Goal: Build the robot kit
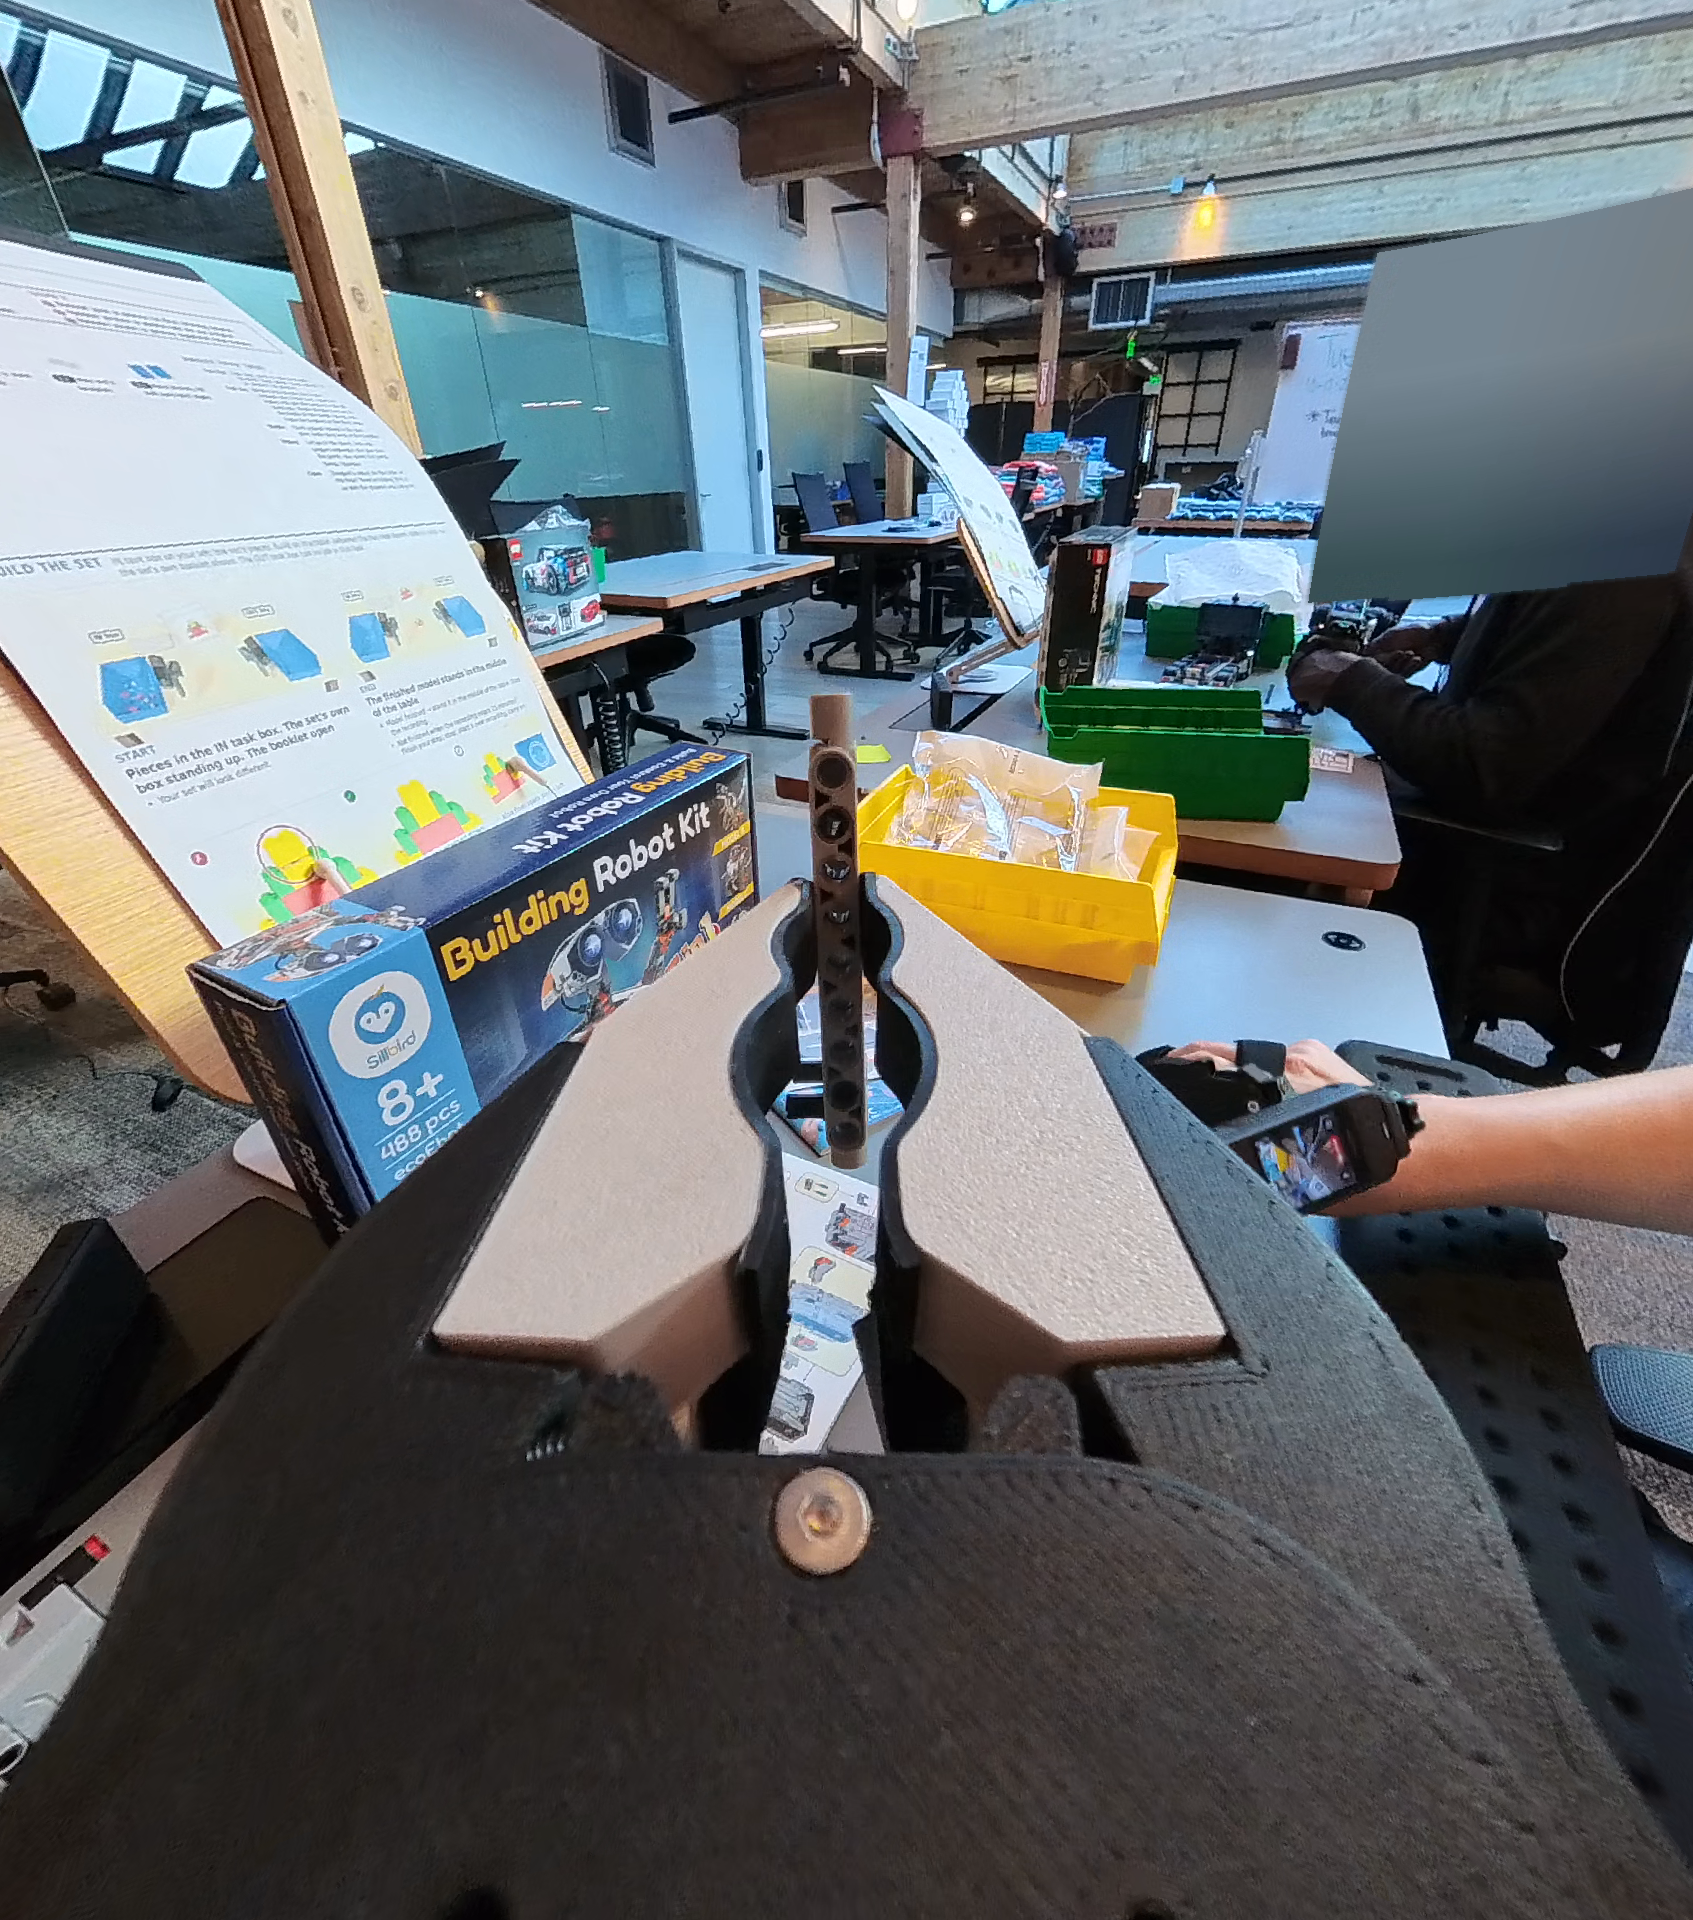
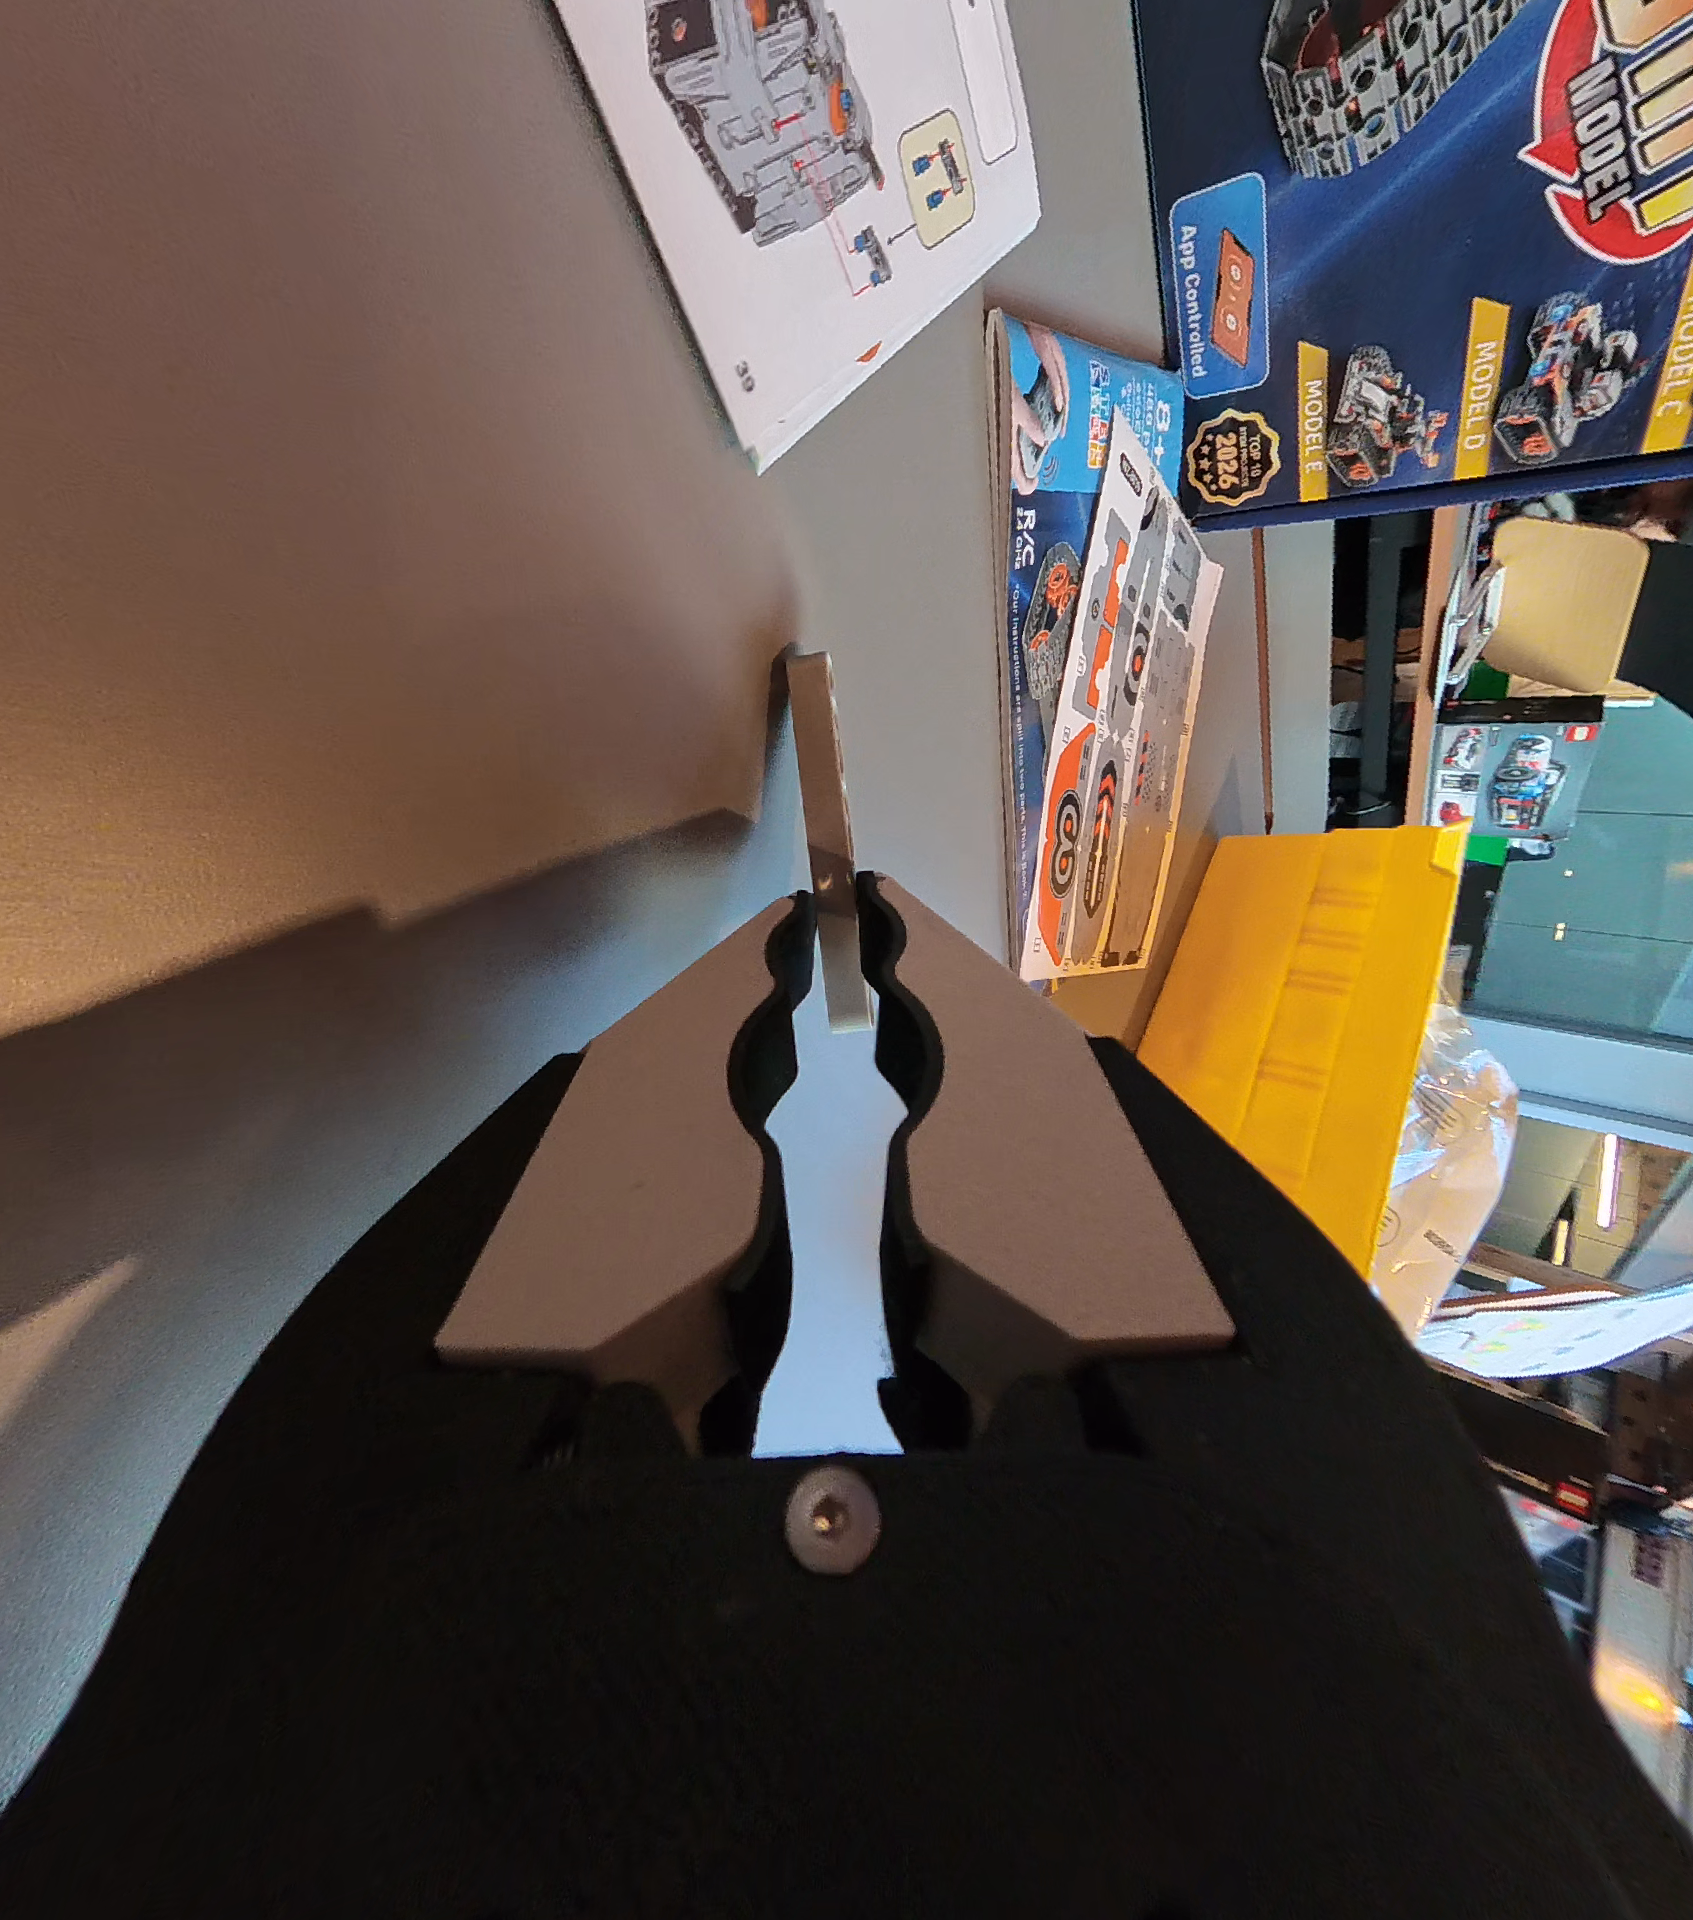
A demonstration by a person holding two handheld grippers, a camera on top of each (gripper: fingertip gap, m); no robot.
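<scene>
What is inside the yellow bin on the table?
The yellow bin holds crumpled clear plastic bags. What the bags contain, and anything lying under them, is hidden by the wrinkled plastic and the bin wall.

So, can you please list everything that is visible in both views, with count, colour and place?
Long perforated plastic beam: one, dark brown, upright between left fingers.
Flat plastic plate piece: one, light grey, pinched at right fingertips.
Cardboard kit box: one, blue, standing behind the left gripper.
Plastic bin: one, yellow, holding clear bags, right of box.
Instruction booklet: one, white, open on the grey table.
Sticker sheet: one, orange-grey, beside the bin.
Instruction board: one, white, leaning at left.
Left gripper: black, shut.
Right gripper: black, shut.
</scene>
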